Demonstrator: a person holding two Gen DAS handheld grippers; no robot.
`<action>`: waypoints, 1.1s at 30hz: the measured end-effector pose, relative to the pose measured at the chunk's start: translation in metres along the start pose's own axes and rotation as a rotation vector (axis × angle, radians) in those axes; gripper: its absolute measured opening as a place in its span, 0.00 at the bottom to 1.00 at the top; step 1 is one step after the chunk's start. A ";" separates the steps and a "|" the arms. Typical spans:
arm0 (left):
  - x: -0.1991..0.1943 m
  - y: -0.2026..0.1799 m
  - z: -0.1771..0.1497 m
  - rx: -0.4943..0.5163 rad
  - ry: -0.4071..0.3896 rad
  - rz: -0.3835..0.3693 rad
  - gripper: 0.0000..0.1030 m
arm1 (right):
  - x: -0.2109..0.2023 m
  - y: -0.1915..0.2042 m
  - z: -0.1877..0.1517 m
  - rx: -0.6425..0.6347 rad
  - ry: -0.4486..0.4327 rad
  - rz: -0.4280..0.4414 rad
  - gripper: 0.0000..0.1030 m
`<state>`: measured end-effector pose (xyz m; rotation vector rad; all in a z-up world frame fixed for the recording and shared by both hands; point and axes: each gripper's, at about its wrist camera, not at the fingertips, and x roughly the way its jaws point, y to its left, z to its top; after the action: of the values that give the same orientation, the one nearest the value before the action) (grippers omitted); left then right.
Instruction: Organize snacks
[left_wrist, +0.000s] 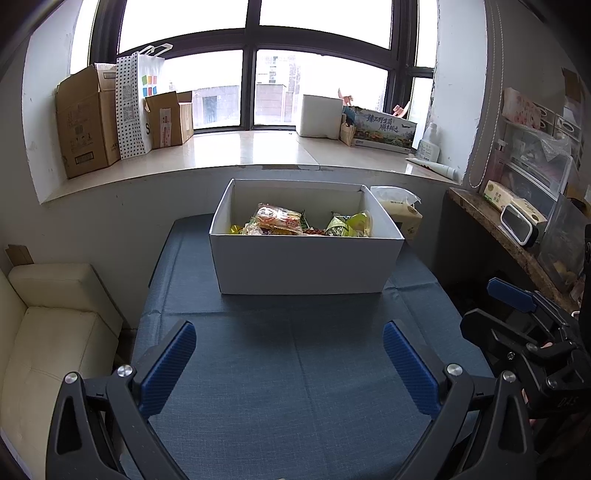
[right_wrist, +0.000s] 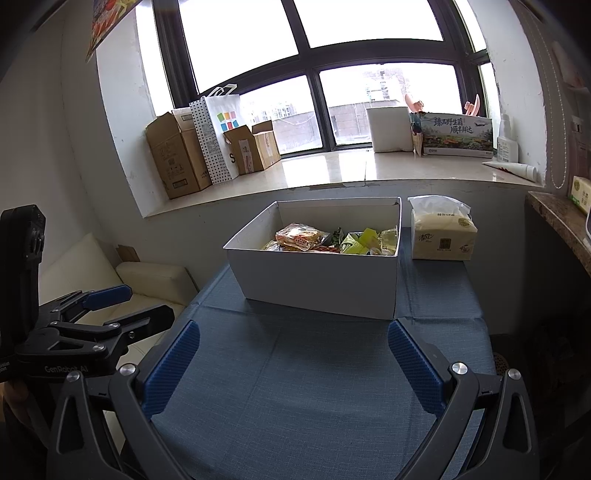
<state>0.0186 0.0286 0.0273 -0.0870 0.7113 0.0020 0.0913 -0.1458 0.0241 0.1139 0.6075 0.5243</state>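
A white open box (left_wrist: 306, 262) stands at the far end of the blue-clothed table (left_wrist: 295, 369). Several snack packets lie inside it: an orange-and-clear one (left_wrist: 275, 219) and green-yellow ones (left_wrist: 349, 223). The box (right_wrist: 317, 284) and its snacks (right_wrist: 301, 236) also show in the right wrist view. My left gripper (left_wrist: 290, 365) is open and empty, held above the bare cloth well short of the box. My right gripper (right_wrist: 293, 365) is open and empty too, beside it to the right. Each gripper shows at the edge of the other's view, the right one (left_wrist: 517, 306) and the left one (right_wrist: 99, 306).
A tissue pack (right_wrist: 441, 232) sits right of the box. A cream sofa (left_wrist: 48, 332) stands left of the table. A stone shelf (left_wrist: 517, 236) with clutter runs along the right. The windowsill (left_wrist: 236, 151) behind holds cardboard boxes, a bag and cartons.
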 end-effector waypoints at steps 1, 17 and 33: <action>0.000 0.000 0.000 0.000 0.000 -0.001 1.00 | 0.000 0.000 0.000 0.000 0.000 0.000 1.00; -0.002 -0.002 0.000 0.003 -0.001 -0.005 1.00 | 0.000 -0.001 0.000 -0.004 -0.004 0.002 1.00; -0.001 -0.001 0.001 0.005 0.006 -0.010 1.00 | -0.001 -0.003 0.000 -0.006 -0.004 0.007 1.00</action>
<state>0.0183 0.0275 0.0284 -0.0864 0.7171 -0.0097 0.0918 -0.1484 0.0237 0.1113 0.6018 0.5328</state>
